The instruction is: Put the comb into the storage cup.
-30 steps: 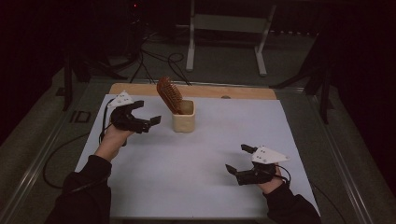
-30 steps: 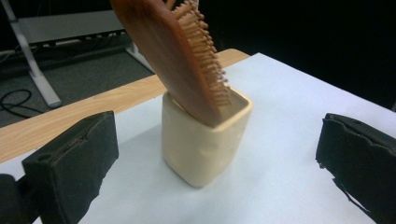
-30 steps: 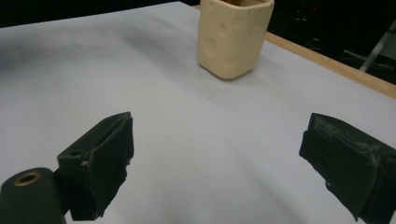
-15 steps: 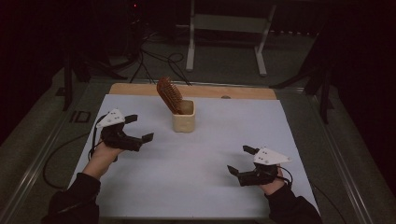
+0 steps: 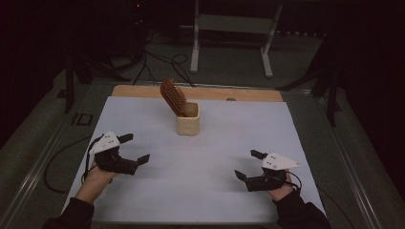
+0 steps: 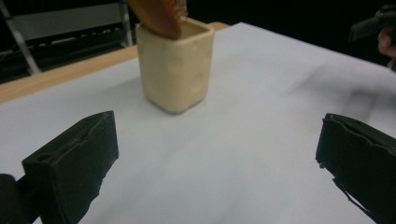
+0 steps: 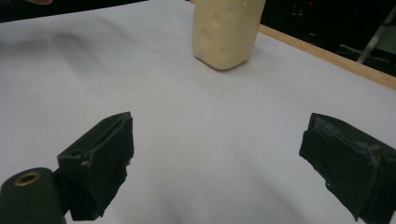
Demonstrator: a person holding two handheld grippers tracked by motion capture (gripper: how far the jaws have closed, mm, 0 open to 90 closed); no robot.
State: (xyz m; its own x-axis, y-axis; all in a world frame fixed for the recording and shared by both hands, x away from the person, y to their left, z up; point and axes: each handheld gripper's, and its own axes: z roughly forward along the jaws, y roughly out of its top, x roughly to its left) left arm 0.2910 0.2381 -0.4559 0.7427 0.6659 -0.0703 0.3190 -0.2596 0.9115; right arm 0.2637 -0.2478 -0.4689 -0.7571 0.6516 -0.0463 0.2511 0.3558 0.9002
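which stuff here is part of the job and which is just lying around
Part of the job:
- hairbrush, leaning in the cup
- cream cup
- left claw, open
- right claw, open

Just lying about:
- white sheet covering the table
- wooden board edge at the far side
- metal stand and cables on the floor behind

Cream cup [image 6: 175, 70] holding brown hairbrush [image 6: 159, 16], white table [image 6: 243, 154], spread black fingers [image 6: 74, 163]

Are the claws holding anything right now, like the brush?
No, nothing is held. The left claw and right claw are both open over the table, and the hairbrush stands in its cup.
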